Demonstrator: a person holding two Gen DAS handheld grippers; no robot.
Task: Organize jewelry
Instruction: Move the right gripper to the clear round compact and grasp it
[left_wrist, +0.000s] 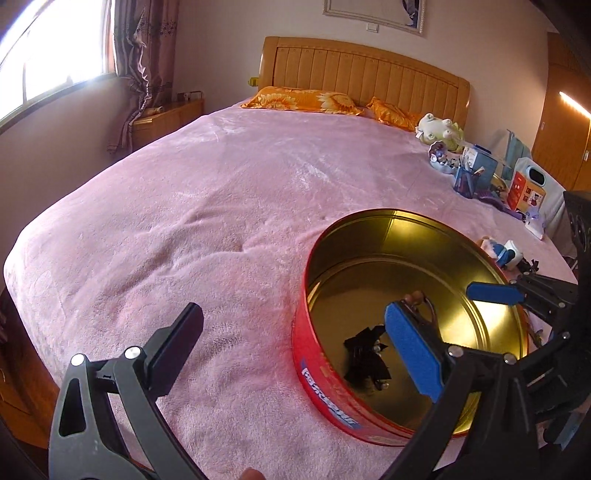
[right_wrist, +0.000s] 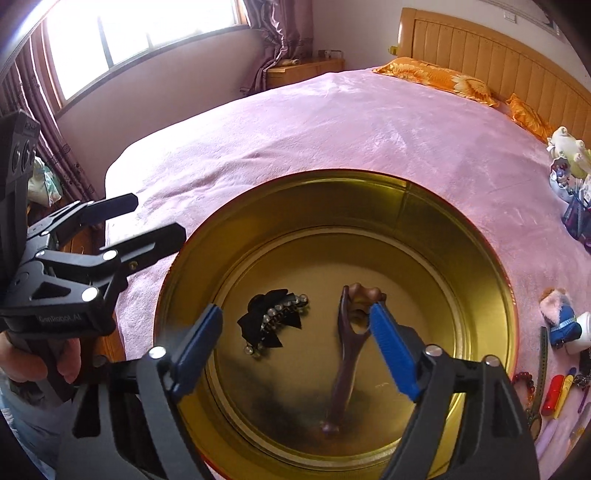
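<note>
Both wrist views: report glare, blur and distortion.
Left wrist view: window blown out white, bed bowed by the fisheye, bright glare inside the tin. Right wrist view: window overexposed, brown hair clip smeared by motion blur, black bow clip sharp.

Right gripper (right_wrist: 295, 332): your jaws stand wide apart, blue pads facing, tilted downward, nothing pressed between them | Left gripper (left_wrist: 291, 350): your jaws spread wide, pads gripping nothing, angled down beside the right | Left hand (right_wrist: 40, 362): your fingers wrap the handle under the left gripper.
</note>
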